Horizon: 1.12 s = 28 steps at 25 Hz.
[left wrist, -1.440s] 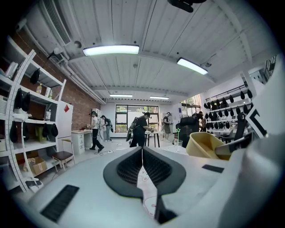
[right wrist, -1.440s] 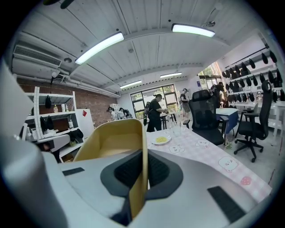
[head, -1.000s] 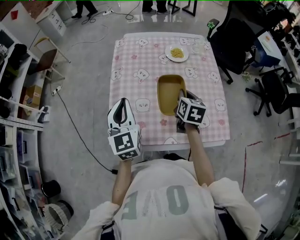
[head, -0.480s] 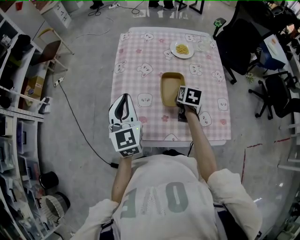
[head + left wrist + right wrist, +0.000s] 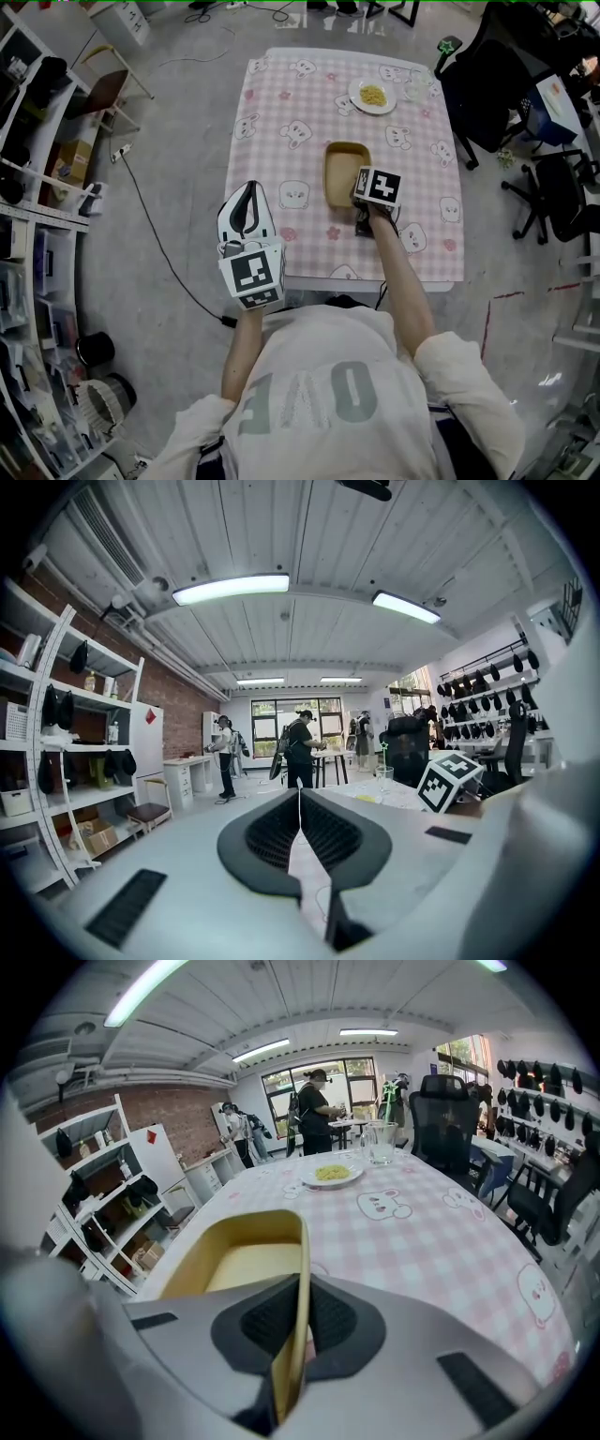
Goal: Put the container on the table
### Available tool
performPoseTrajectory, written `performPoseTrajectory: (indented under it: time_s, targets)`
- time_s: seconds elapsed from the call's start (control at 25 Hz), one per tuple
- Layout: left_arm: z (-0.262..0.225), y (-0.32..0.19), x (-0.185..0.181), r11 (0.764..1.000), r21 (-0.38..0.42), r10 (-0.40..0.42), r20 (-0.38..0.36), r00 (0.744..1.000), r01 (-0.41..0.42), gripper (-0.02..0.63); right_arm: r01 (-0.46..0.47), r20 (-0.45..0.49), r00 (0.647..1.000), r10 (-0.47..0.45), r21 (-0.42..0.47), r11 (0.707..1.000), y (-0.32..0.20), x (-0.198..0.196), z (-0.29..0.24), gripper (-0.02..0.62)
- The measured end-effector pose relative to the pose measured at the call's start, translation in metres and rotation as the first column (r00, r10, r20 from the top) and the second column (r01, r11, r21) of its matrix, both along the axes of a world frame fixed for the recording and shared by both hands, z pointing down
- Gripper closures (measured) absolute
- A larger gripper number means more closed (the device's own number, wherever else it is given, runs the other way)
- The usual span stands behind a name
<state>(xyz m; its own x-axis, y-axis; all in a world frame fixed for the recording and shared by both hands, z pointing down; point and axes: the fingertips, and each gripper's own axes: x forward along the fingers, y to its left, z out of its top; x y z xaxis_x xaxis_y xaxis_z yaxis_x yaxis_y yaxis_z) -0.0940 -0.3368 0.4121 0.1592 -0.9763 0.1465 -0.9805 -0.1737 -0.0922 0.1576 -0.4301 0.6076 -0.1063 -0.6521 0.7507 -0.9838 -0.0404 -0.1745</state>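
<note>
A tan rectangular container (image 5: 342, 172) (image 5: 246, 1260) rests on the pink checked table (image 5: 281, 141), near its middle. My right gripper (image 5: 364, 184) (image 5: 298, 1321) is shut on the container's right rim, the thin wall pinched between the dark pads. The container looks empty inside. My left gripper (image 5: 246, 217) (image 5: 300, 832) hangs off the table's left front edge, jaws shut with nothing between them.
A white plate of yellow food (image 5: 373, 95) (image 5: 331, 1174) and a clear glass jug (image 5: 417, 87) (image 5: 380, 1142) stand at the table's far end. Black office chairs (image 5: 487, 84) crowd the right side. Shelving (image 5: 28, 187) lines the left. People stand far off in the room.
The right gripper has carried the container a little farther onto the table, away from the person. The left gripper has hardly moved.
</note>
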Motion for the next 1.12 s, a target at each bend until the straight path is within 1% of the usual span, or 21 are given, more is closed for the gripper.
performPoseTrajectory:
  time_s: [0.24, 0.52, 0.72, 0.92, 1.12]
  targets:
    - [0.002, 0.001, -0.003, 1.000, -0.010, 0.001, 0.006, 1.000, -0.001, 0.577, -0.009, 0.004, 1.000, 0.009, -0.026, 1.000, 0.005, -0.002, 0.011, 0.561]
    - [0.002, 0.004, -0.006, 1.000, -0.010, -0.011, 0.001, 1.000, 0.011, 0.577, -0.015, 0.009, 1.000, 0.016, -0.035, 0.999, 0.009, -0.001, 0.017, 0.561]
    - [0.003, 0.003, -0.009, 1.000, -0.009, -0.021, -0.012, 1.000, 0.021, 0.577, 0.013, 0.060, 0.998, -0.010, -0.058, 0.998, 0.009, -0.007, 0.024, 0.560]
    - [0.003, 0.004, -0.016, 0.999, -0.011, -0.037, -0.019, 0.999, 0.037, 0.577, 0.026, 0.072, 0.997, -0.022, -0.048, 0.999, 0.010, -0.009, 0.019, 0.560]
    - [0.003, 0.004, -0.020, 0.999, -0.008, -0.047, -0.026, 0.999, 0.046, 0.577, 0.017, 0.056, 0.998, -0.017, -0.003, 1.000, 0.005, -0.005, 0.005, 0.558]
